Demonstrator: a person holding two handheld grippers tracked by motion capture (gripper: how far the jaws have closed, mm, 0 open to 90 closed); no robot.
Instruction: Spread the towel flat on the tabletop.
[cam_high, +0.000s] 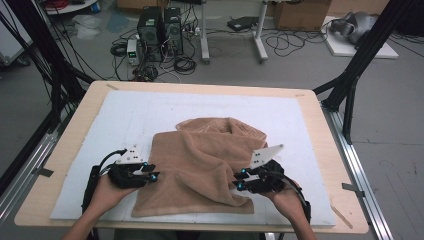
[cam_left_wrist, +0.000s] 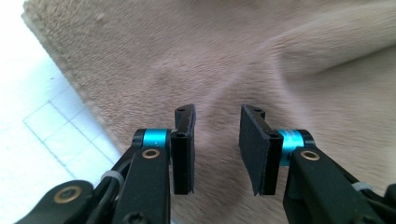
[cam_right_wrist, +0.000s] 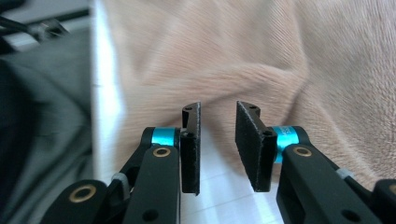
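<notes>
— From up above, what do you see?

— A tan towel (cam_high: 200, 165) lies rumpled on the white mat (cam_high: 125, 115) that covers the wooden tabletop (cam_high: 320, 125). Its near part is spread flat towards the person's edge, and the far part is bunched into a fold. The left tool (cam_high: 152, 172) sits at the towel's left edge, the right tool (cam_high: 239, 181) over its lower right corner. Each is held in a hand (cam_high: 107, 192) coming in from the bottom. Computer towers (cam_high: 160, 32) and cables stand on the floor beyond the tabletop.

— And along the left tool?

— Its two black pads (cam_left_wrist: 183, 149) stand apart with a narrow gap, nothing between them. Under and ahead of them is the towel (cam_left_wrist: 224, 56), with a soft crease running up to the right. The towel's edge runs diagonally at the left, and the gridded white mat (cam_left_wrist: 42, 135) shows beside it.

— The right tool?

— Much the same: jaws parted a little, gripping nothing, the pads (cam_right_wrist: 191, 149) hanging just above the cloth. The towel (cam_right_wrist: 261, 51) is ridged into folds ahead of them, and a strip of mat (cam_right_wrist: 105, 116) shows at the left, along the towel's border. Beyond that edge is dark grey fabric (cam_right_wrist: 42, 140), blurred; I can't tell what it is.
</notes>
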